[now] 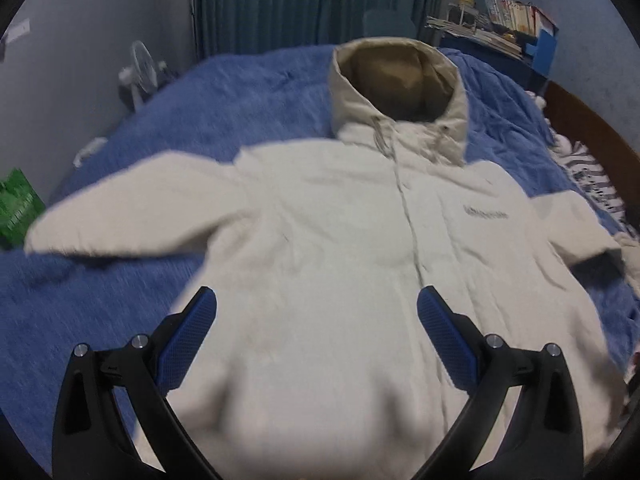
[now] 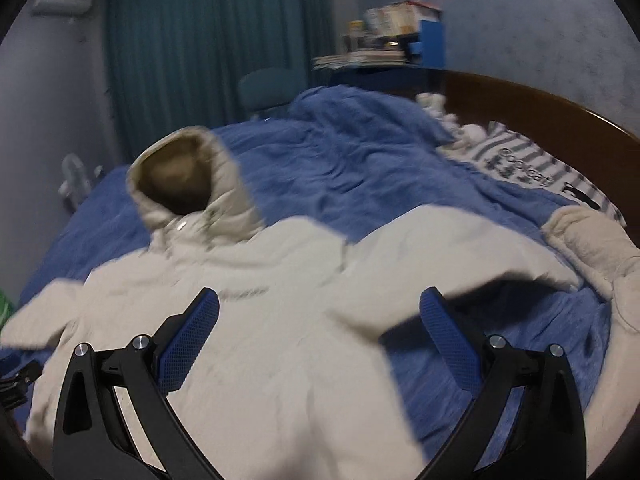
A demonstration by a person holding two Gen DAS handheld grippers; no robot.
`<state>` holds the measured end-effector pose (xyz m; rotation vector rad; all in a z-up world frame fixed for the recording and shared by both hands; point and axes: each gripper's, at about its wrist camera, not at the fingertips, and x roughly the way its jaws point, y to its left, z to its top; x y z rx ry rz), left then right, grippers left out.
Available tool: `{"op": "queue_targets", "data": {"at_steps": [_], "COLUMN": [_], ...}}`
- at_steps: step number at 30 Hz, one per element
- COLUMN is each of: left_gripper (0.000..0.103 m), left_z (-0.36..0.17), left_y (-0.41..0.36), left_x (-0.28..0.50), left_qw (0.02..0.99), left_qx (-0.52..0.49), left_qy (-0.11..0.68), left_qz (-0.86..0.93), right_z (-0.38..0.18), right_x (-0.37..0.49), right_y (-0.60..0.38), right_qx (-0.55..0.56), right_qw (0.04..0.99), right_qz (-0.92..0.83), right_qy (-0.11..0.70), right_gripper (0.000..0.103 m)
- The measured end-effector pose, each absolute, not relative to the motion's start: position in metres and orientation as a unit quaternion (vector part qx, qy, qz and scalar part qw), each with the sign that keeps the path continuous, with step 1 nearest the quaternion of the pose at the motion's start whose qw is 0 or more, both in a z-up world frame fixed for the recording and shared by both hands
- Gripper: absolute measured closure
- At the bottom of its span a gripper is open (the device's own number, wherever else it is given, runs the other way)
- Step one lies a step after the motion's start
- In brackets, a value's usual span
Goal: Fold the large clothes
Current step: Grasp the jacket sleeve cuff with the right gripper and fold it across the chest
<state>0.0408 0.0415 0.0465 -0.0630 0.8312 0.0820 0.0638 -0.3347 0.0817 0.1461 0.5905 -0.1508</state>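
Note:
A large cream hooded jacket lies front up on a blue bedspread, sleeves spread out to both sides, hood at the far end. My left gripper is open and empty, above the jacket's lower front. In the right wrist view the same jacket lies with its hood to the far left and its right sleeve stretched right. My right gripper is open and empty, above the jacket's right side near the sleeve.
A striped cloth and a folded cream garment lie by the wooden headboard on the right. A shelf with books, teal curtains, a fan and a green bag stand around the bed.

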Motion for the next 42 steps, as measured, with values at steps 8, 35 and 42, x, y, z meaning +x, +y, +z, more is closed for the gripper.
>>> {"op": "queue_targets", "data": {"at_steps": [8,35,42], "left_gripper": [0.007,0.007,0.007], "left_z": [0.013,-0.062,-0.068], "left_y": [0.046,0.016,0.017], "left_x": [0.071,0.108,0.11], "left_qw": [0.908,0.878,0.873], "left_qx": [-0.069,0.02,0.018], "left_qy": [0.41,0.479,0.486], "left_qz": [0.044,0.02,0.019], "right_z": [0.028,0.032,0.096], "right_x": [0.08,0.12,0.111], "right_y": [-0.431,-0.53,-0.433], "right_qx": [0.191,0.294,0.216], "right_qw": [0.911,0.915,0.957], "right_qz": [-0.141,-0.185,-0.081], "right_qy": [0.338,0.204,0.175], "right_gripper": [0.006,0.087,0.089]}}
